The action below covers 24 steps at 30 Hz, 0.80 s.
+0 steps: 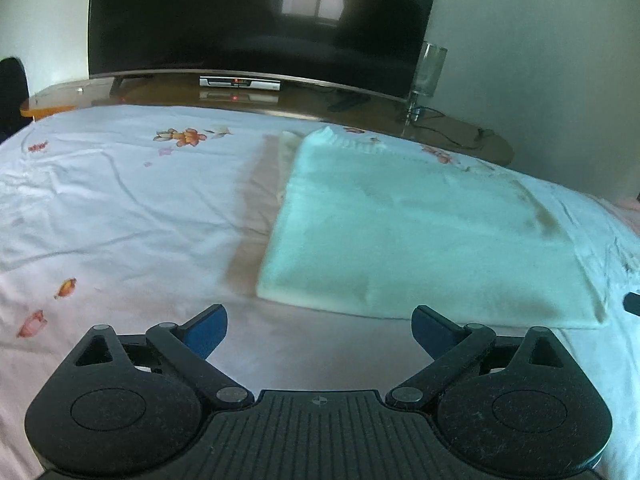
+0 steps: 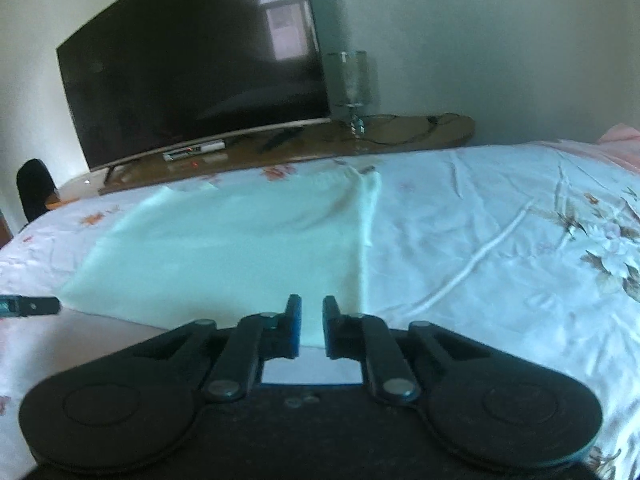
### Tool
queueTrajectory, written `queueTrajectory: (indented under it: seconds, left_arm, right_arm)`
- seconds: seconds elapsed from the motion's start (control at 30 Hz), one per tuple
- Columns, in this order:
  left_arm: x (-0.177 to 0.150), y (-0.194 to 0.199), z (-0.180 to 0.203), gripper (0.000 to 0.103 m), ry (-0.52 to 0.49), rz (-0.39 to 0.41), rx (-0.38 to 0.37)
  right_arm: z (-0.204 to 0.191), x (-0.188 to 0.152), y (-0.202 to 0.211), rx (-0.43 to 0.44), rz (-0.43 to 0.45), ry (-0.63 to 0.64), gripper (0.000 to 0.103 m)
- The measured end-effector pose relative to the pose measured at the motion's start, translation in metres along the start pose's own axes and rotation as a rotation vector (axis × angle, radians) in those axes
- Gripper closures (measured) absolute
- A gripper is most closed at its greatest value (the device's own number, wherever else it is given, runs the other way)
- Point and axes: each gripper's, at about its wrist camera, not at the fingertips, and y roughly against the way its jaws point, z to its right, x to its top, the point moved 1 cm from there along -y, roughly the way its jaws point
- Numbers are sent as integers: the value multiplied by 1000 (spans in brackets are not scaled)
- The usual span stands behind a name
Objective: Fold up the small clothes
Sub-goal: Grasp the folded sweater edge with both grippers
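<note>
A pale green garment (image 1: 420, 232) lies folded flat in a rectangle on the flowered bed sheet (image 1: 120, 200). My left gripper (image 1: 320, 320) hovers open and wide just short of the garment's near left corner, with nothing between its blue pads. In the right wrist view the same garment (image 2: 224, 248) stretches away to the left. My right gripper (image 2: 311, 322) hangs over its near right corner, jaws drawn almost together with only a thin slit, holding nothing. A tip of the left gripper (image 2: 30, 306) shows at the left edge.
A large dark television (image 1: 256, 20) stands on a wooden shelf (image 1: 304, 104) beyond the bed's far edge, with a set-top box (image 1: 239, 83) and a glass lamp (image 2: 348, 80) beside it. The sheet (image 2: 500, 240) spreads bare to the right of the garment.
</note>
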Motion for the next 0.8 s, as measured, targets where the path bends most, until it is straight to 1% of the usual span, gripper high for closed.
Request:
queueTrajectory:
  seconds: [0.03,0.1,0.13,0.17,0.2,0.27,0.33,0.4,0.43,0.47,0.57,0.63,0.7,0.8]
  left_arm:
    - [0,1,0,7,25,0,-21]
    - [-1,0,0,27,65,-15,-66]
    - [-1,-2,-1,42,94,-33,-98]
    - [-3,-5,-1,44,132,-54,-133]
    - [-5,-10,-3,44,190,-76,-172]
    - [-12,-16,-11,44,336,-106,-211]
    - [-19,-22,-22,44,508,-99,-251]
    - [-24,-29,-29,37,638,-78,-280]
    - [-25,-32,-31,30,676,-61,-299]
    - [-26,-35,-33,23,711,-45,-321]
    - [-28,-42,-35,22,793,-2,-332]
    - [-26,-45,-34,22,827,26,-328]
    - [-22,-50,-32,22,844,46,-315]
    - [-14,-58,-26,22,827,68,-294]
  right_arm:
    - [-5,2,1,10,5,5,92]
    - [-15,5,1,23,6,15,92]
    - [-20,7,0,30,10,22,92]
    - [-24,9,-1,34,13,26,92]
    - [-28,10,-2,40,13,24,92]
    - [-33,13,-6,58,10,9,91]
    - [-38,17,-11,63,7,6,91]
    - [-43,20,-16,69,6,6,91]
    - [-45,21,-18,76,8,5,91]
    - [-47,23,-20,84,10,6,91]
    - [-55,29,-25,103,16,14,91]
    - [-58,33,-29,115,17,18,91]
    - [-60,36,-34,126,12,21,91]
    - [-63,39,-49,145,-3,12,91]
